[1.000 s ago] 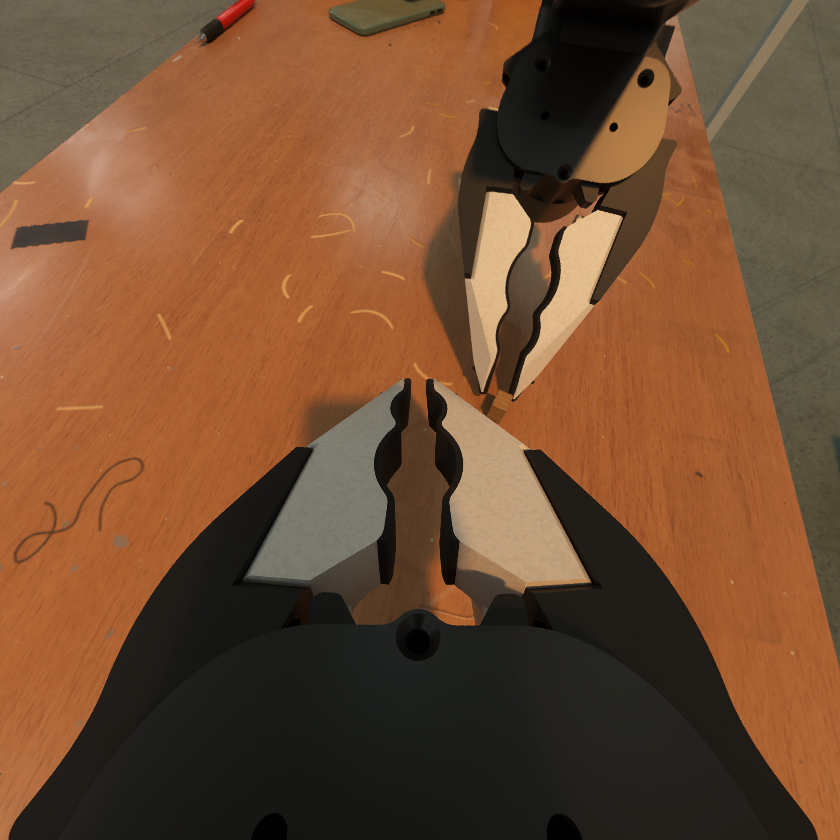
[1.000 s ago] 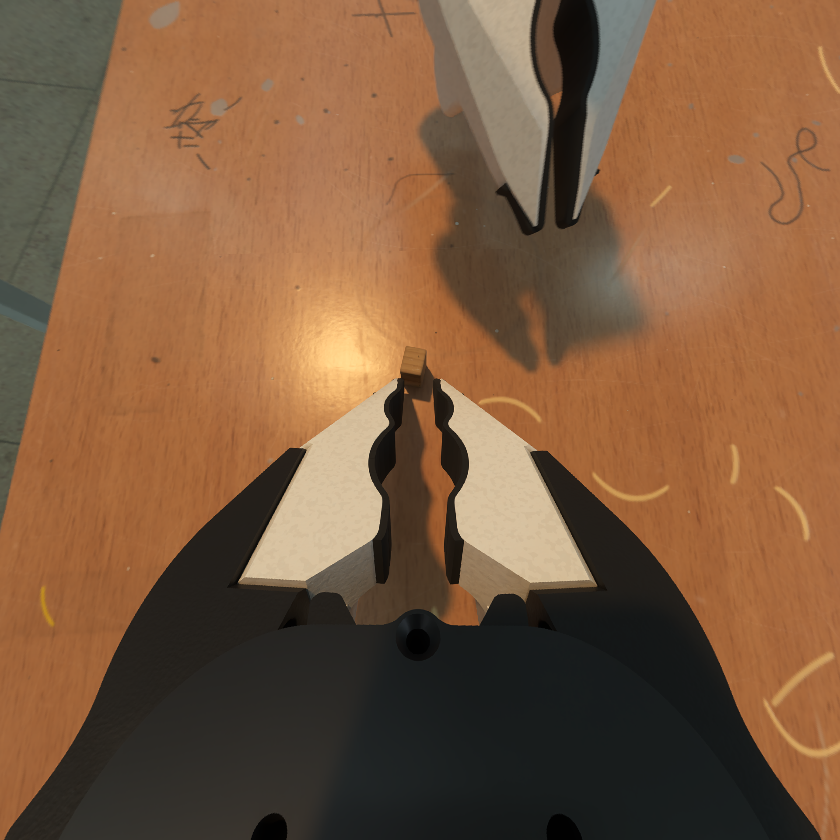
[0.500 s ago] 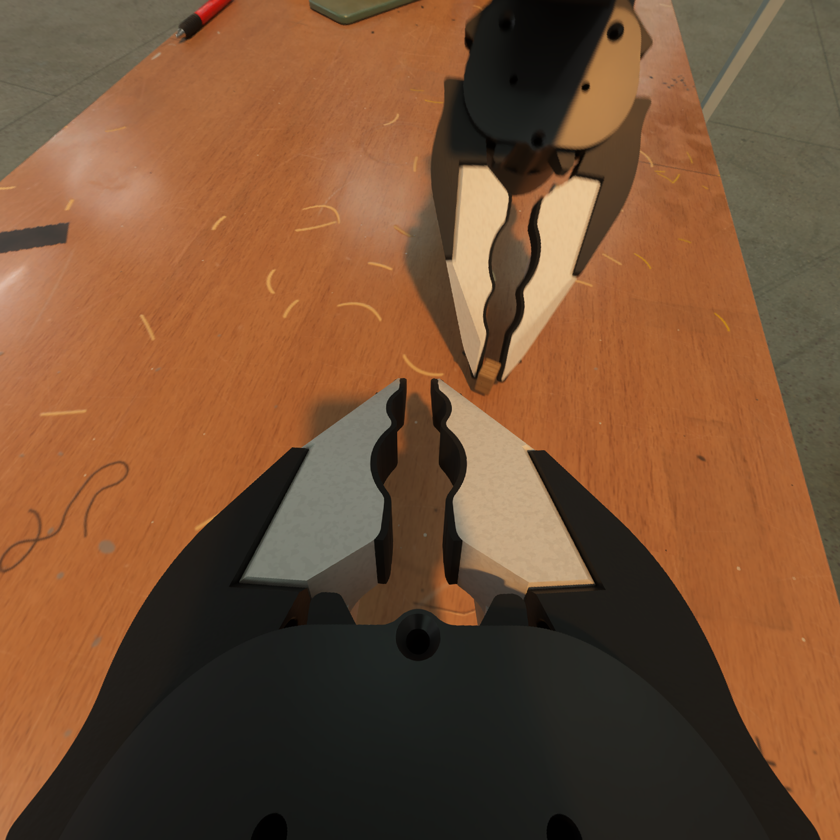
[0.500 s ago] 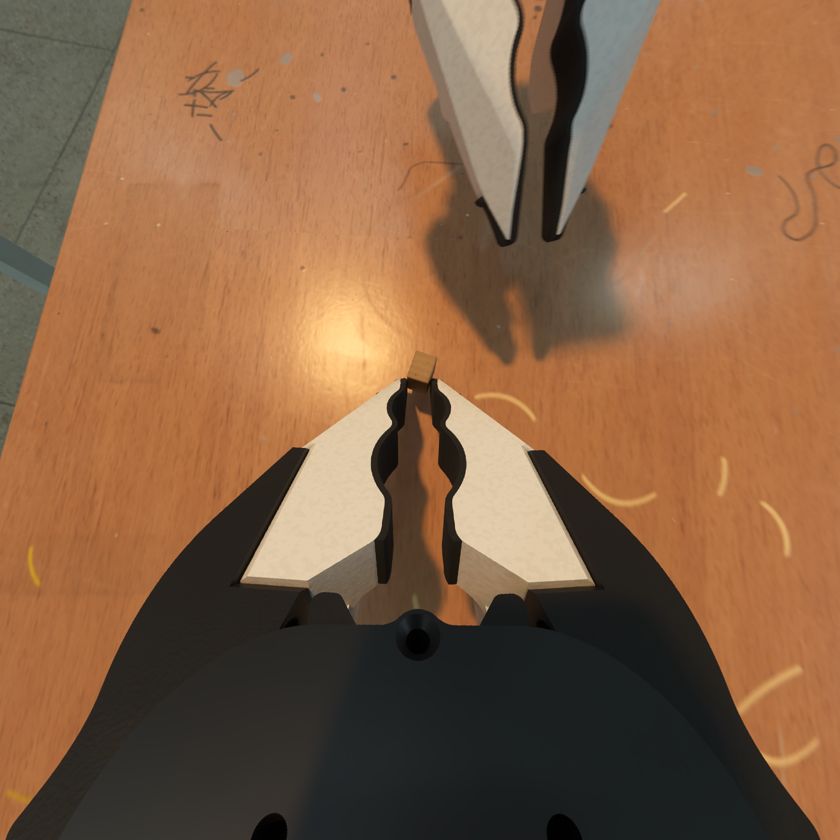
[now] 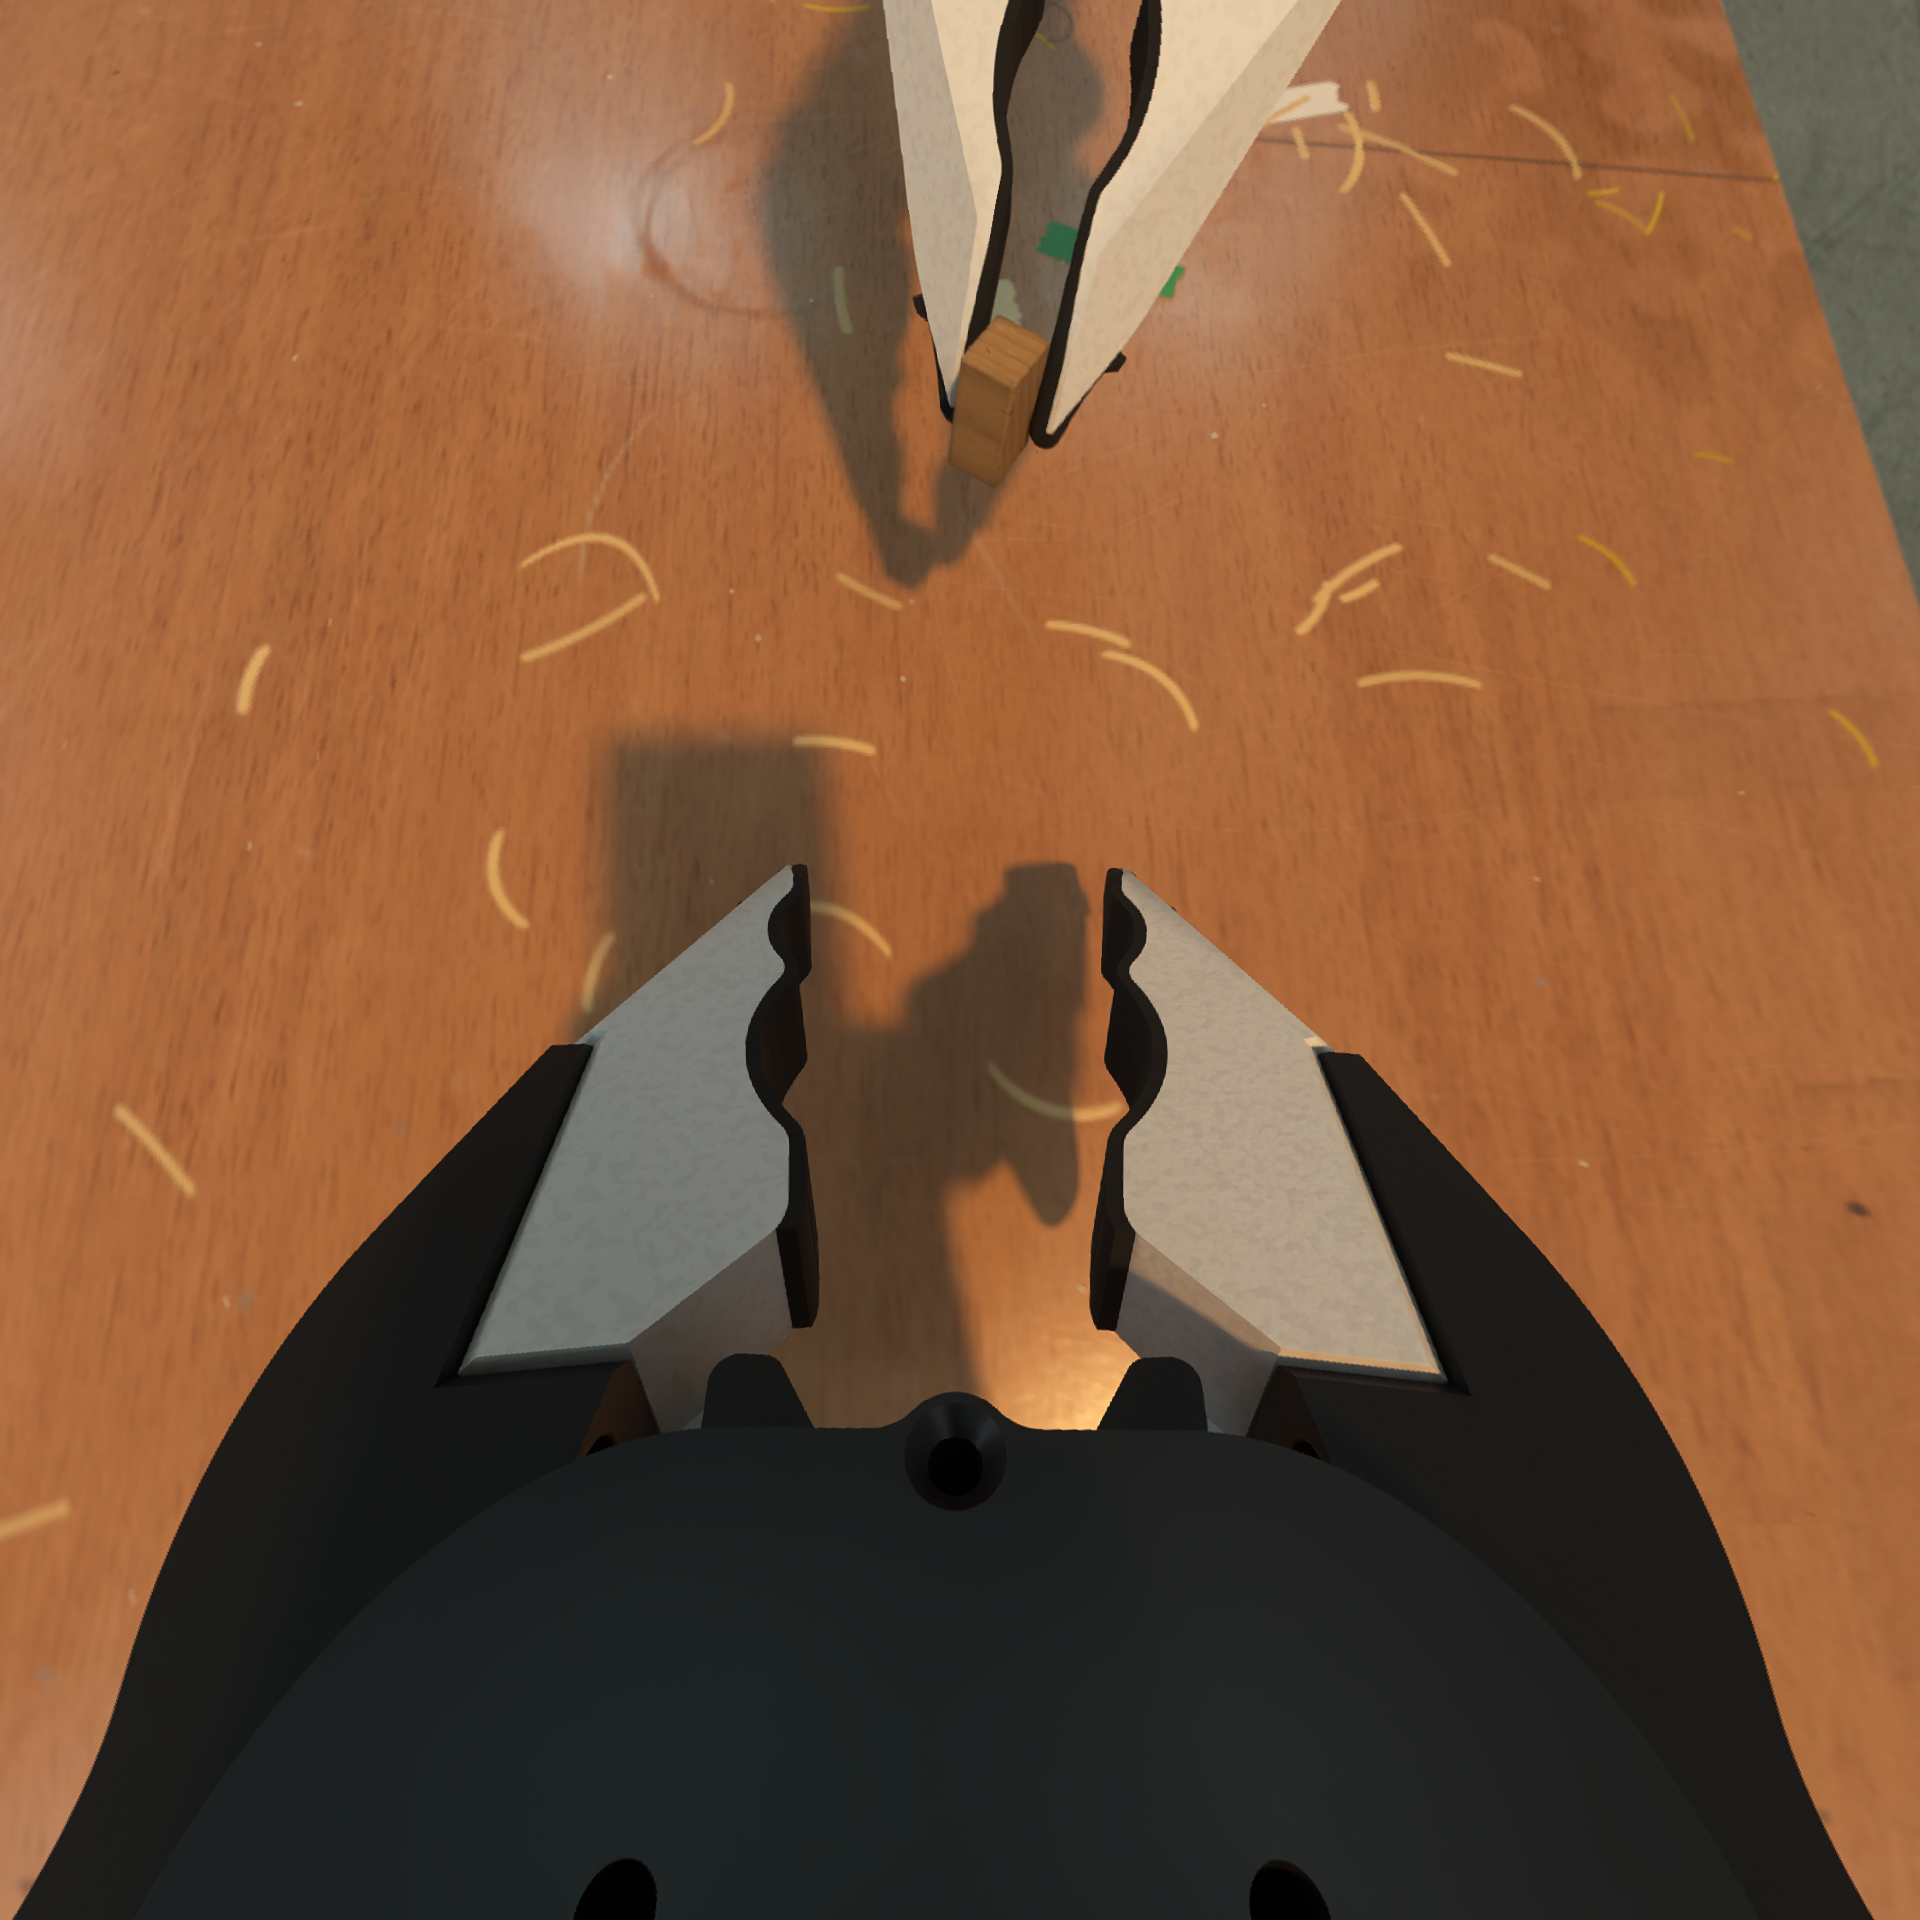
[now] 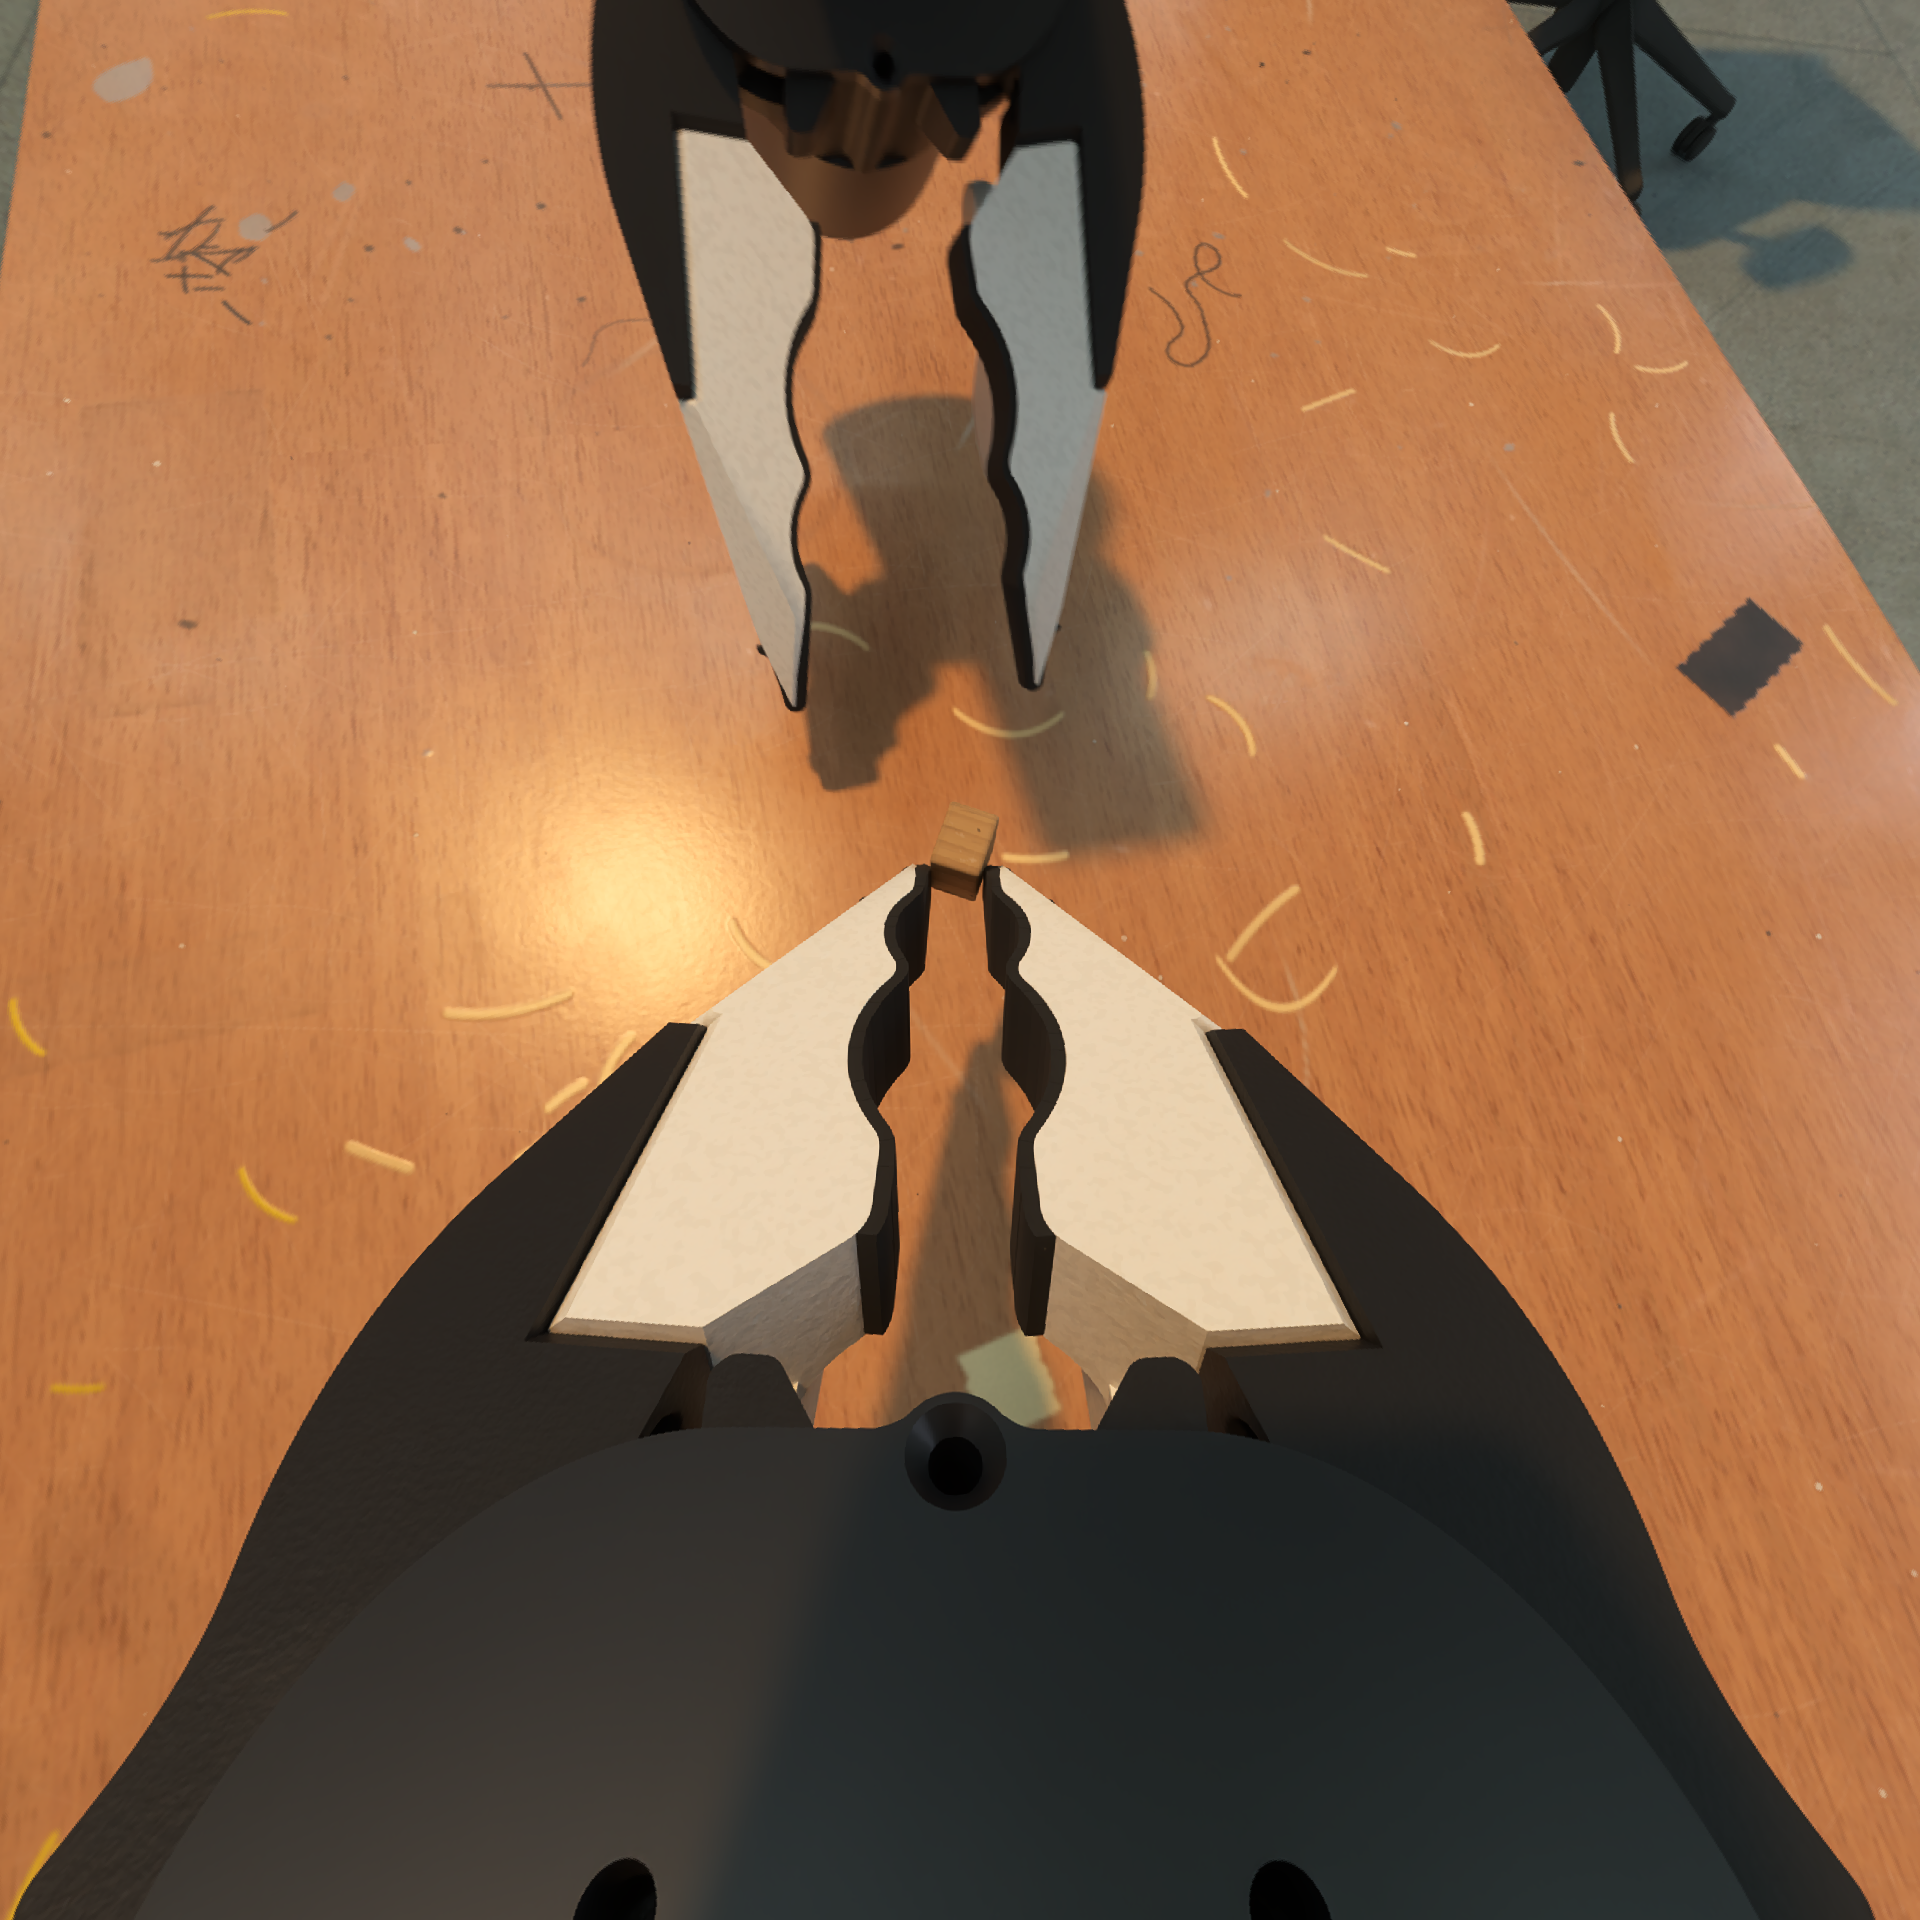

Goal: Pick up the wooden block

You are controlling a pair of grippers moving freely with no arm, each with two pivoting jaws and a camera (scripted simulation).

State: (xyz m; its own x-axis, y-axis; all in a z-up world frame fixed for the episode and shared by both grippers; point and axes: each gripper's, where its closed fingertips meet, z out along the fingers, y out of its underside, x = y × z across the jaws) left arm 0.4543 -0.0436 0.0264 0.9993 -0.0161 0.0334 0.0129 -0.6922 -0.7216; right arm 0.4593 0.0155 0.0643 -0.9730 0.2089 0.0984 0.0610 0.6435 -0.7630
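The small wooden block (image 6: 964, 847) is pinched between the fingertips of my right gripper (image 6: 956, 878), which is shut on it. In the left wrist view the block (image 5: 995, 410) hangs in the right gripper (image 5: 995, 424), a little above the orange-brown table (image 5: 312, 520); its shadow lies apart from it, below and to the left. My left gripper (image 5: 954, 883) is open and empty, facing the block at some distance. It also shows in the right wrist view (image 6: 912, 686), jaws wide apart beyond the block.
Pale curled shavings and scribbles mark the table top. A black patch (image 6: 1740, 657) lies at the right. A chair base (image 6: 1642, 83) stands on the grey floor beyond the right edge. Small green scraps (image 5: 1060, 241) lie behind the right gripper.
My left gripper has opened from nearly shut to wide apart. My right gripper has closed on the block and raised it off the table. Both views have shifted along the table.
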